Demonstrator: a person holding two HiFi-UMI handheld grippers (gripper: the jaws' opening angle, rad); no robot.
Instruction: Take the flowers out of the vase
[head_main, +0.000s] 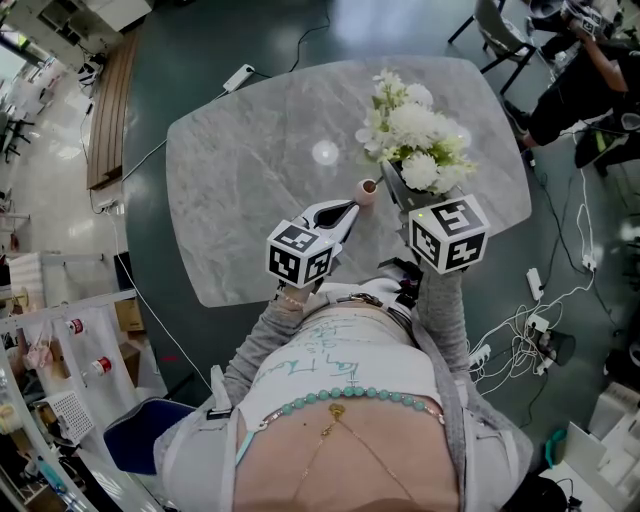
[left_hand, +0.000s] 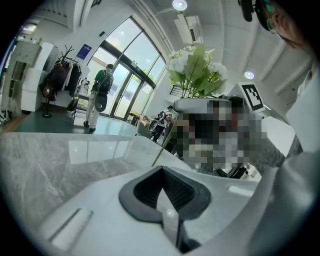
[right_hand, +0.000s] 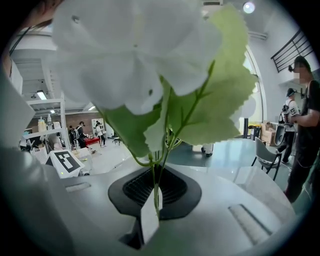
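A bunch of white flowers (head_main: 415, 135) with green leaves stands over the far right of the marble table (head_main: 250, 170). My right gripper (head_main: 392, 182) is shut on its thin green stems (right_hand: 156, 192), and the blooms (right_hand: 150, 60) fill that gripper's view. A small pink vase (head_main: 367, 190) stands on the table just left of the stems. My left gripper (head_main: 350, 210) lies with its tip at the vase, jaws together. In the left gripper view the vase is hidden, and one stem (left_hand: 162, 145) rises past the jaws (left_hand: 165, 200) to the flowers (left_hand: 195, 70).
A power strip (head_main: 238, 77) and its cable lie on the floor beyond the table. More cables and plugs (head_main: 530, 330) are tangled on the floor at the right. A person (head_main: 580, 80) sits at the far right by a chair. Shelving (head_main: 60, 330) stands at the left.
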